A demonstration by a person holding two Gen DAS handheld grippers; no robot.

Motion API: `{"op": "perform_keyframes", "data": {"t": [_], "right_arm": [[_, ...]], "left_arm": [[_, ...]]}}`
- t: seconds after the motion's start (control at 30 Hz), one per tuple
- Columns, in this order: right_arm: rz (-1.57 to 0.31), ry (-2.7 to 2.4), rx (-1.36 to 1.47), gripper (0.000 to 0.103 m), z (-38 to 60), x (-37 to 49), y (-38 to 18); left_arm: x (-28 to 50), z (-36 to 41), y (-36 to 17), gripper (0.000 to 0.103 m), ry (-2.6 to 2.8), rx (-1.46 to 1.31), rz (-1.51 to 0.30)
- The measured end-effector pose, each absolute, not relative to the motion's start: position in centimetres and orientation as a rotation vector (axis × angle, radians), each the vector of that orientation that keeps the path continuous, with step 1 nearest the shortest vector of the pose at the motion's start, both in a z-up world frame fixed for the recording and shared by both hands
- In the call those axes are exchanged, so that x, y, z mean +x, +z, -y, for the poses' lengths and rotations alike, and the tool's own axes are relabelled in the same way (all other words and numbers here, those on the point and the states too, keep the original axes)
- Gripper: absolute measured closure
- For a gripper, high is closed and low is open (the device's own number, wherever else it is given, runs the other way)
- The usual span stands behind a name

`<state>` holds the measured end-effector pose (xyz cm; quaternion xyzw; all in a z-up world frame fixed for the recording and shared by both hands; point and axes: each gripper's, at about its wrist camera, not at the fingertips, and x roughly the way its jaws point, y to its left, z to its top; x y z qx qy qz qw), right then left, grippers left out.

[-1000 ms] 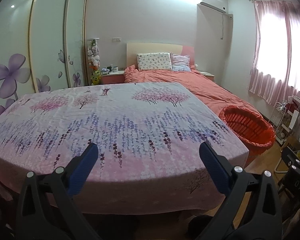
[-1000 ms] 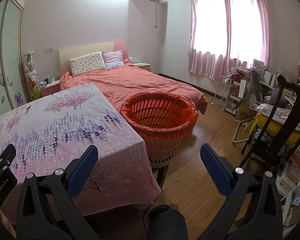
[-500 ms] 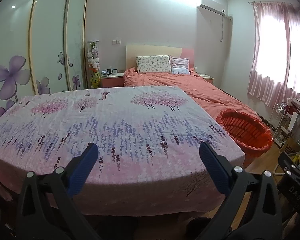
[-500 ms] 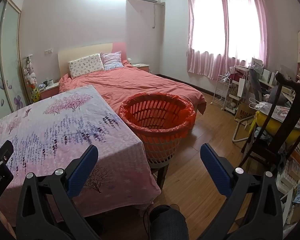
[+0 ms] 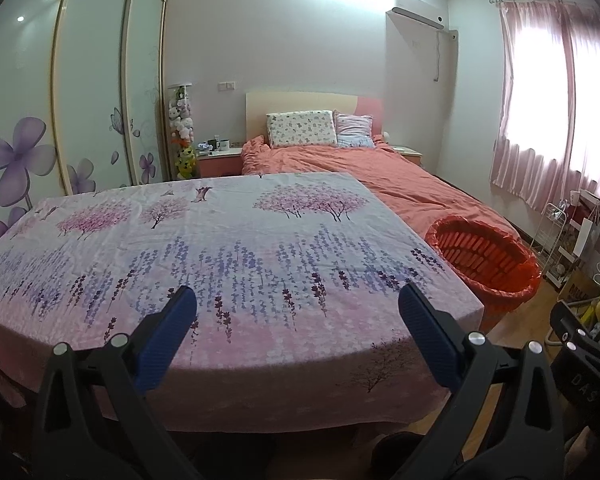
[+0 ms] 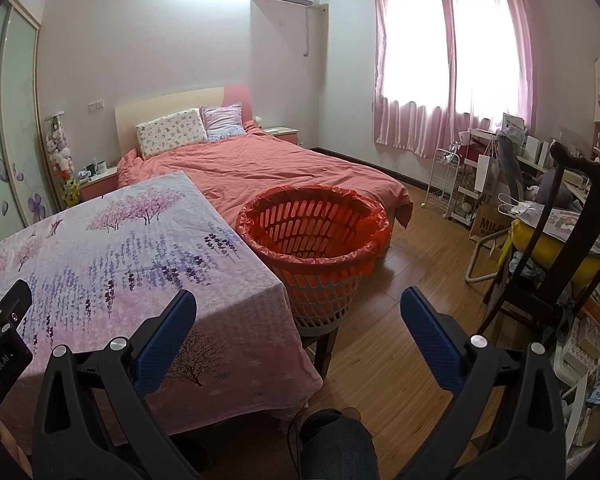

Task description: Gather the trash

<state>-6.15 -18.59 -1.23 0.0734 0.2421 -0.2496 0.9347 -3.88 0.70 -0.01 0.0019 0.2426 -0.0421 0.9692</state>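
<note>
1. Your left gripper [image 5: 296, 304] has drawn back and tilted down a touch over the last second: the cloth-covered bench [image 5: 220, 248] now sits lower in its view and the orange basket [image 5: 484, 256] has slid down toward the right edge.
2. Your right gripper [image 6: 298, 308] has barely shifted.
3. Both pairs of fingers are spread wide and carry nothing.
4. No trash shows on the cloth or the wooden floor [image 6: 400, 320]; judging by that, you are surveying or finished.
5. The orange basket, lined with a red bag, stands right of centre, just beside the bench corner, and looks empty.
</note>
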Motion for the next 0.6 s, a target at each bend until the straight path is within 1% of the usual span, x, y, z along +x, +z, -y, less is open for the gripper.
{"op": "perform_keyframes", "data": {"t": [0.6], "right_arm": [[-0.495, -0.511, 0.153, 0.002, 18.65, -6.21, -1.19]], "left_arm": [[-3.59, -0.88, -0.26, 0.004, -0.077, 0.000, -0.506]]}}
